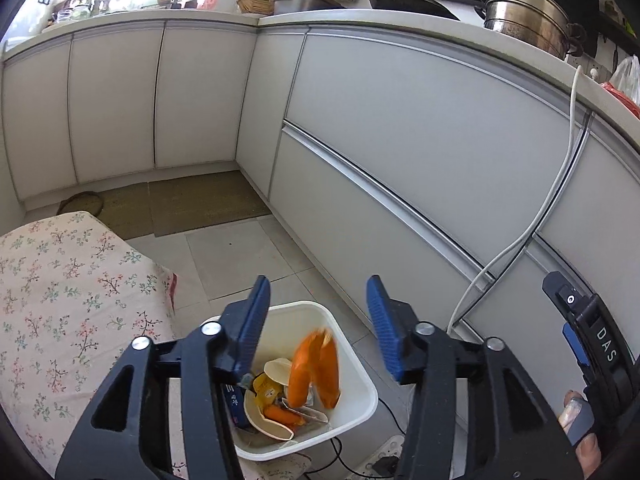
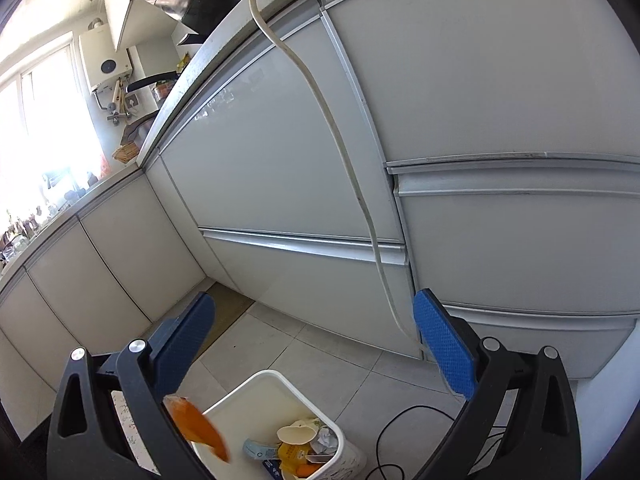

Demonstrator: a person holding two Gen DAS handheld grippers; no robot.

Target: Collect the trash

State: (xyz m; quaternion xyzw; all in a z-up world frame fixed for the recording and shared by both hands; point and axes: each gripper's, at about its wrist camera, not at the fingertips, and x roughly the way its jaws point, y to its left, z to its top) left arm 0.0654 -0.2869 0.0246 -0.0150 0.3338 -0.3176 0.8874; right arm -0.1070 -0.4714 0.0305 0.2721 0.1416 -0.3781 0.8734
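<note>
Left claw [image 1: 318, 320] angled down — pads apart, orange wrapper [image 1: 314, 368] above bin [image 1: 360, 360]

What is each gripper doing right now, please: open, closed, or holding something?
Left gripper: open, holding nothing; the orange wrapper blurs above the white bin.
Right gripper: open, holding nothing.

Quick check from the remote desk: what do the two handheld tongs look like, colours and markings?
Both tongs, left and right, have black plastic arms with triangular cut-outs and silver round bolt heads. Their fingers carry flat blue pads with a fine dotted texture. In the left wrist view, the right unit's black body bears white letters "DAS".
</note>
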